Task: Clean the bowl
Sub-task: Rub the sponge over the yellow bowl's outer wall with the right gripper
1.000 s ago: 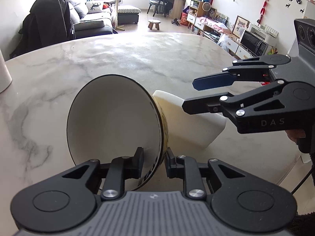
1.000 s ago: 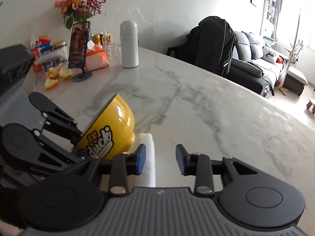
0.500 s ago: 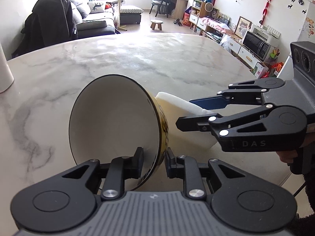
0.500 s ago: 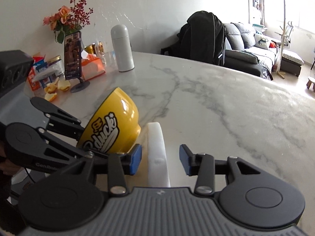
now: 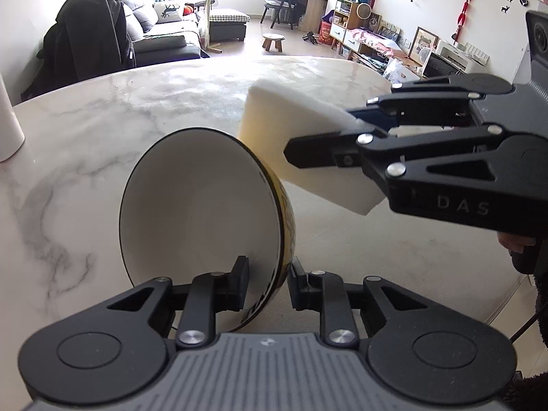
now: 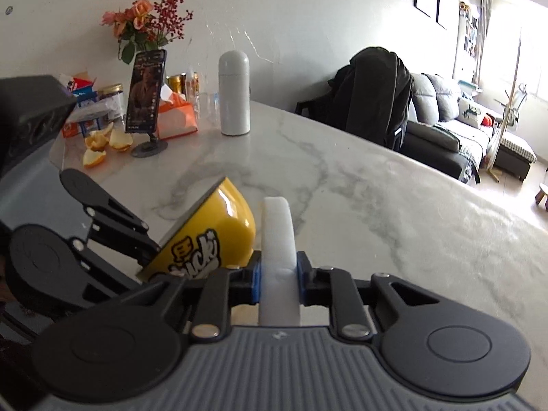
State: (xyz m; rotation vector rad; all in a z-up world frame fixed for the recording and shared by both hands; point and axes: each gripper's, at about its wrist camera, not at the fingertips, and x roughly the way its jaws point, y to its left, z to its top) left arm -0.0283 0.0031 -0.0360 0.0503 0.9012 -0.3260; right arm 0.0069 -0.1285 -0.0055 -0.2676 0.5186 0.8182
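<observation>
A yellow bowl (image 5: 202, 212) with a white inside and black lettering outside is tipped on its side above the marble table (image 5: 102, 120). My left gripper (image 5: 267, 286) is shut on its rim, one finger inside and one outside. My right gripper (image 6: 278, 275) is shut on a white sponge (image 6: 277, 239), held on edge and lifted off the table. In the left wrist view the sponge (image 5: 291, 147) hangs just right of and behind the bowl, with the right gripper (image 5: 328, 137) clamped on it. In the right wrist view the bowl (image 6: 212, 236) sits left of the sponge, close or touching.
A white flask (image 6: 234, 94), a phone on a stand (image 6: 145, 92), a tissue box (image 6: 176, 116), orange peel (image 6: 102, 145) and a flower vase (image 6: 147, 24) crowd the table's far left corner. A chair with a black coat (image 6: 373, 96) stands beyond the table edge.
My right gripper shut on the sponge, which lay on the table, and lifted it up beside the bowl. The left gripper kept hold of the tilted bowl.
</observation>
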